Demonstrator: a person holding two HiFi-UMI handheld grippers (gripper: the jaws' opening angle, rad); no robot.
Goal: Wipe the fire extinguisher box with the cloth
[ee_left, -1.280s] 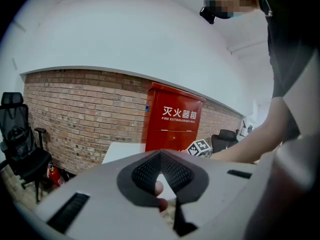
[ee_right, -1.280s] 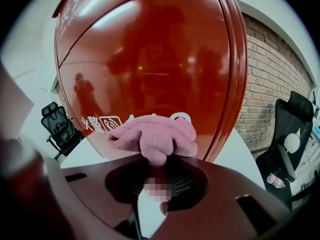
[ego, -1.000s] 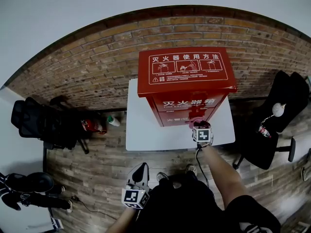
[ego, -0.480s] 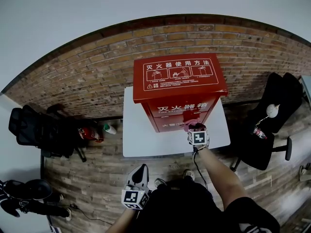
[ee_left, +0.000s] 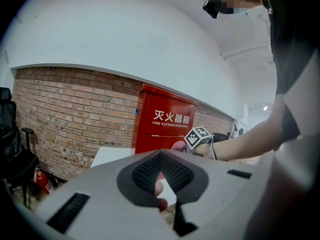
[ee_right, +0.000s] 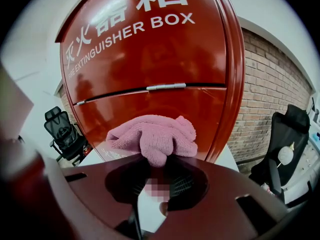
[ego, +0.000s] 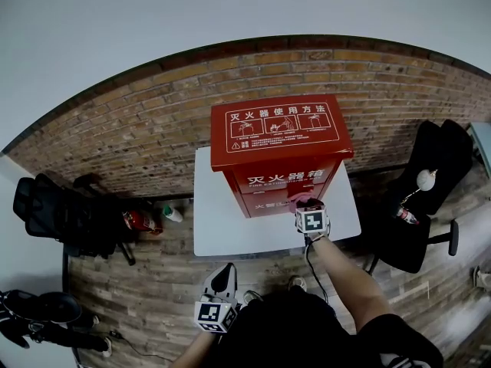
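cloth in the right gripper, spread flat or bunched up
Bunched up: the cloth is a wadded pink lump with folds, pinched in the right gripper.

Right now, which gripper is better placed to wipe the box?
Right. The right gripper is shut on the pink cloth at the front of the fire extinguisher box; the left gripper hangs low, empty, away.

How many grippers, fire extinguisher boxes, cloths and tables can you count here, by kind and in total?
Grippers: 2 (left gripper, right gripper)
Fire extinguisher box: 1
Cloth: 1
Table: 1
Total: 5
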